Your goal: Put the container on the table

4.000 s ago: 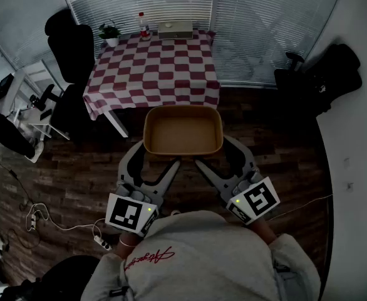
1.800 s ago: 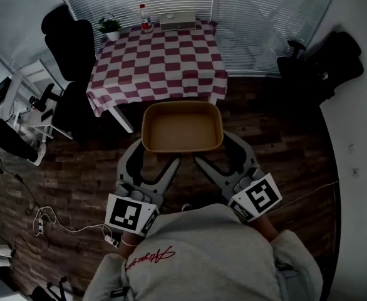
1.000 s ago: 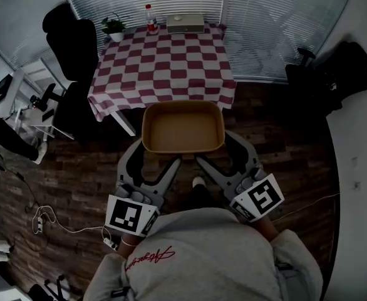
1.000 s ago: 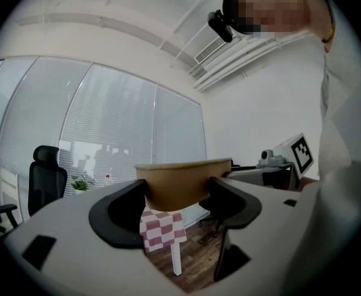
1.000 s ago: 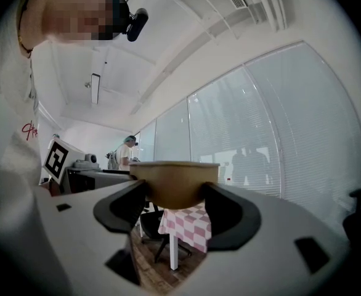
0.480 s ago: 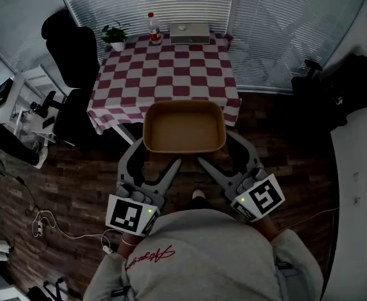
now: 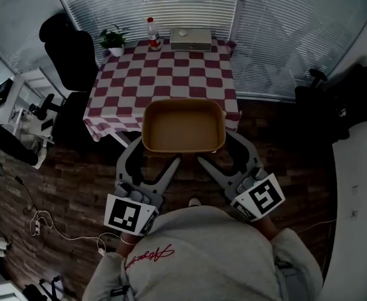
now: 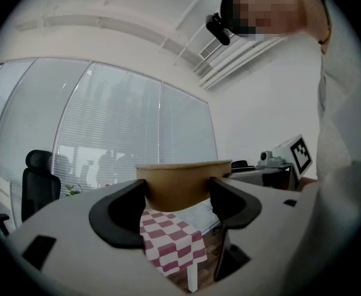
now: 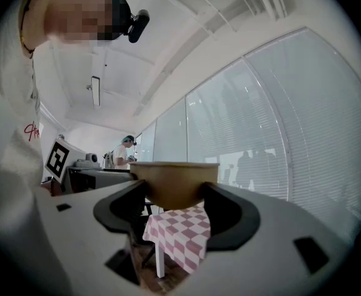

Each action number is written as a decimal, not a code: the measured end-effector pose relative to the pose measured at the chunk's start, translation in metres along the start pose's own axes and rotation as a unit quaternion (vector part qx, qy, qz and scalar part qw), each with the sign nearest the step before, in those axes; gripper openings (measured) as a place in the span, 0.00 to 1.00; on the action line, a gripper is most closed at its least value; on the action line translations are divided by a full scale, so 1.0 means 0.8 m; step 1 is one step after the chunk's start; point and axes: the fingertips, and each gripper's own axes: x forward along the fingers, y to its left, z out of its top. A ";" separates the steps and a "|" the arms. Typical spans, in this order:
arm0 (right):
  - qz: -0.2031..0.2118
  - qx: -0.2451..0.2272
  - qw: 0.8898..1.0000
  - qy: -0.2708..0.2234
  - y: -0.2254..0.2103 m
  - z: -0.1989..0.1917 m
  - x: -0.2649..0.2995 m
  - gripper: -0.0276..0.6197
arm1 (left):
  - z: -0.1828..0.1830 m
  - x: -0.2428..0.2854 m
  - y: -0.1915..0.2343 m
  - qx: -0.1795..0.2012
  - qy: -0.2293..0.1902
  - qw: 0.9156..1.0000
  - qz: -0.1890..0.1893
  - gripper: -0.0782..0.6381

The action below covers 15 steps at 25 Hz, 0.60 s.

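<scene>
Container [image 7: 183, 125] sits clamped within left gripper [image 7: 156, 155] and right gripper [image 7: 218, 153].

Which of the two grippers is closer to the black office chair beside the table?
Left. The left gripper holds the container at the corner toward the black chair; the right gripper holds the opposite corner, farther from it.

Container [image 7: 183, 125]: matt brown, paper-like. Worktop [image 7: 165, 74] w/ checked cloth. Floor [image 7: 77, 187]: wood planks. Fingers [image 7: 128, 160]: matt grey plastic.
</scene>
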 end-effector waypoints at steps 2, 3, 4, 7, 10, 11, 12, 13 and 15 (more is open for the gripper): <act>0.003 -0.001 1.000 -0.001 -0.014 0.001 0.004 0.50 | 0.000 0.013 0.002 0.000 -0.001 1.000 0.003 0.56; 0.004 -0.001 1.000 -0.002 -0.020 0.001 0.005 0.50 | 0.000 0.020 0.004 0.000 -0.003 1.000 0.005 0.56; 0.005 -0.002 1.000 -0.002 -0.026 0.001 0.006 0.50 | -0.001 0.025 0.005 0.001 -0.005 1.000 0.007 0.56; 0.012 -0.004 1.000 -0.004 -0.041 0.001 0.009 0.50 | 0.000 0.039 0.005 0.000 -0.007 1.000 0.012 0.56; 0.022 -0.002 1.000 -0.005 -0.050 -0.001 0.013 0.50 | -0.001 0.047 0.004 0.002 -0.004 1.000 0.020 0.56; 0.024 -0.001 1.000 -0.007 -0.052 -0.002 0.014 0.50 | -0.003 0.048 0.005 0.003 -0.003 1.000 0.023 0.56; 0.026 0.000 1.000 -0.008 -0.054 -0.003 0.015 0.50 | -0.004 0.050 0.006 0.003 -0.002 1.000 0.025 0.56; 0.028 0.001 1.000 -0.008 -0.055 -0.004 0.016 0.50 | -0.005 0.051 0.006 0.002 -0.001 1.000 0.027 0.56; 0.030 0.003 1.000 -0.007 -0.056 -0.006 0.016 0.50 | -0.006 0.052 0.006 0.002 0.000 1.000 0.027 0.56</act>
